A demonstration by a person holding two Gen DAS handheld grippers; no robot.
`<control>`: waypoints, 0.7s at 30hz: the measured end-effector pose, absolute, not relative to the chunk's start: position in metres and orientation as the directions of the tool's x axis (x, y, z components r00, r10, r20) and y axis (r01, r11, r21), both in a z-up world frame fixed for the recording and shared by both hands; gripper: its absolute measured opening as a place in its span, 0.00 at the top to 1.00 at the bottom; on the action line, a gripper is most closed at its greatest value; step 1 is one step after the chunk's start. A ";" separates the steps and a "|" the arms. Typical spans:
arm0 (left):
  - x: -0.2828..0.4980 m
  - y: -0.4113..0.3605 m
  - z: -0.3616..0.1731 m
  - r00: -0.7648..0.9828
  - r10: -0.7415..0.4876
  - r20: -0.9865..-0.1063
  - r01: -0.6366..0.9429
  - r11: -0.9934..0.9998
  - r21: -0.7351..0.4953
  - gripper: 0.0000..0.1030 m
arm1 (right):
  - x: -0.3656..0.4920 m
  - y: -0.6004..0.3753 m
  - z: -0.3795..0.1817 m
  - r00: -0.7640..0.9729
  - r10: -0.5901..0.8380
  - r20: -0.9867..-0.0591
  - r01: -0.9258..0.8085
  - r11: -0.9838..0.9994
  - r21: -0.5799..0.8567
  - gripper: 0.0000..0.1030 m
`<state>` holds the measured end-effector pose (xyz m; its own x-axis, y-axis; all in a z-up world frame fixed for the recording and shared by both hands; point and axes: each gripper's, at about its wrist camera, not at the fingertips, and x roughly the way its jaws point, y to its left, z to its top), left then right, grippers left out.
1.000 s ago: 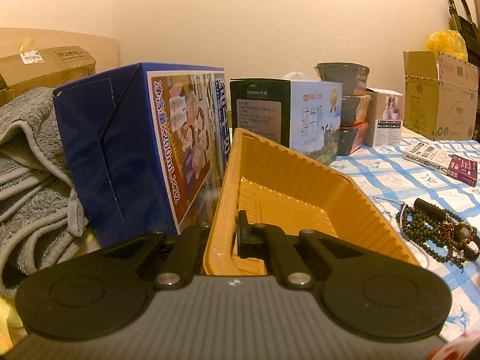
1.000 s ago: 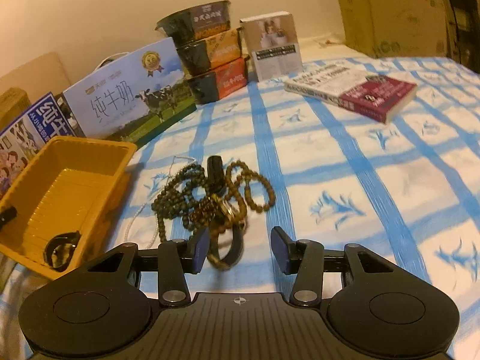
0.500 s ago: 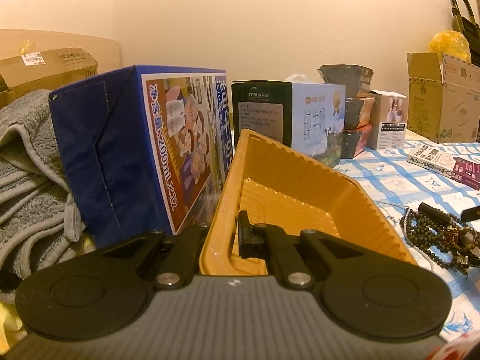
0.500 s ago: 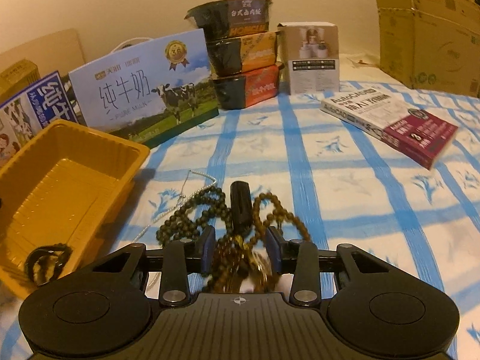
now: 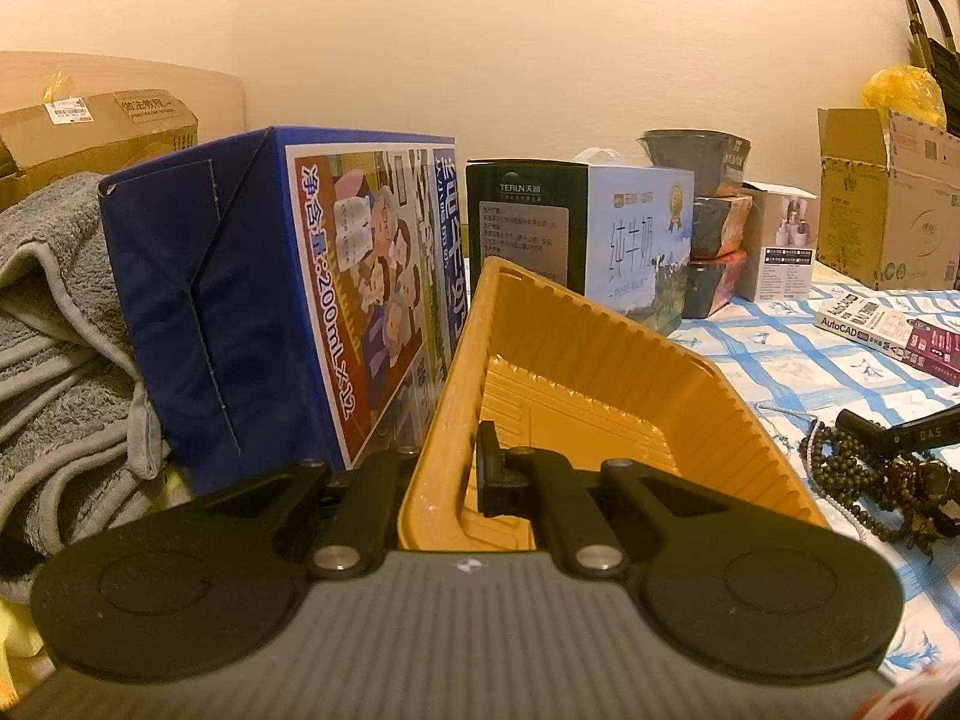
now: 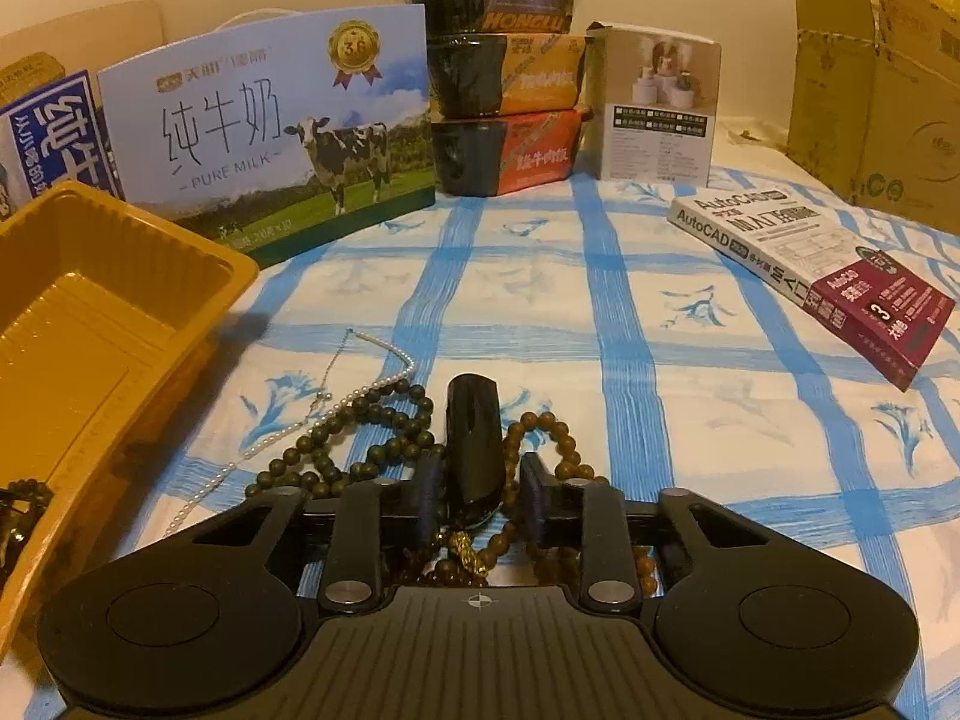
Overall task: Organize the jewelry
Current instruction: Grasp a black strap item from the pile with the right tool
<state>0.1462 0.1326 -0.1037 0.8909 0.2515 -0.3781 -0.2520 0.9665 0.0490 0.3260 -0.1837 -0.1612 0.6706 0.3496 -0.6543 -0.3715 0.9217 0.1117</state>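
A yellow plastic tray (image 5: 576,360) sits on the blue-checked cloth; my left gripper (image 5: 447,474) is shut on its near left wall. The tray also shows in the right wrist view (image 6: 90,324), with a dark bead bracelet (image 6: 21,498) inside. A tangled pile of jewelry (image 6: 372,438) lies on the cloth: dark bead strands, a pearl chain (image 6: 360,384), a black strap-like piece (image 6: 474,438) and brown beads (image 6: 540,438). My right gripper (image 6: 477,498) is low over the pile, jaws narrowed around the black piece and beads. The pile shows in the left wrist view (image 5: 882,480).
A blue milk carton box (image 5: 270,300) and grey towel (image 5: 54,360) stand left of the tray. A Pure Milk box (image 6: 270,138), stacked food bowls (image 6: 498,72), a small white box (image 6: 660,102), an AutoCAD book (image 6: 810,258) and a cardboard box (image 6: 870,102) ring the cloth.
My right gripper moved forward and down onto the jewelry pile and its jaws narrowed around it. The left gripper kept its hold on the tray.
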 end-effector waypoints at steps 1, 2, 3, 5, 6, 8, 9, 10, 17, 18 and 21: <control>0.146 0.133 -0.104 0.891 0.251 -0.378 -0.251 0.967 0.048 0.95 | 0.325 -0.183 -0.160 0.673 0.350 -0.651 -0.373 0.921 0.110 0.79; 0.146 0.133 -0.104 0.891 0.250 -0.378 -0.251 0.967 0.047 0.95 | 0.323 -0.183 -0.159 0.678 0.350 -0.646 -0.373 0.921 0.108 0.79; 0.146 0.133 -0.104 0.891 0.250 -0.379 -0.251 0.967 0.048 0.95 | 0.320 -0.184 -0.157 0.684 0.356 -0.637 -0.378 0.919 0.109 0.79; 0.147 0.133 -0.103 0.892 0.250 -0.377 -0.251 0.967 0.047 0.95 | 0.310 -0.185 -0.150 0.687 0.380 -0.620 -0.392 0.911 0.125 0.79; 0.147 0.133 -0.103 0.892 0.251 -0.377 -0.252 0.967 0.047 0.95 | 0.304 -0.185 -0.146 0.688 0.393 -0.610 -0.399 0.907 0.133 0.79; 0.147 0.132 -0.103 0.892 0.250 -0.376 -0.253 0.967 0.042 0.95 | 0.288 -0.186 -0.138 0.683 0.423 -0.596 -0.417 0.895 0.157 0.79; 0.147 0.132 -0.103 0.892 0.250 -0.376 -0.254 0.967 0.040 0.95 | 0.280 -0.186 -0.135 0.674 0.441 -0.593 -0.427 0.887 0.173 0.79; 0.147 0.132 -0.103 0.892 0.249 -0.376 -0.253 0.967 0.039 0.95 | 0.272 -0.185 -0.133 0.668 0.451 -0.592 -0.434 0.882 0.183 0.79; 0.145 0.132 -0.102 0.895 0.244 -0.373 -0.250 0.968 0.034 0.95 | 0.220 -0.179 -0.139 0.588 0.484 -0.648 -0.476 0.855 0.206 0.79; 0.145 0.132 -0.102 0.895 0.244 -0.372 -0.250 0.968 0.033 0.95 | 0.218 -0.177 -0.140 0.577 0.477 -0.663 -0.479 0.855 0.199 0.79; 0.144 0.132 -0.102 0.895 0.243 -0.373 -0.250 0.968 0.031 0.95 | 0.219 -0.173 -0.143 0.569 0.470 -0.675 -0.475 0.858 0.198 0.77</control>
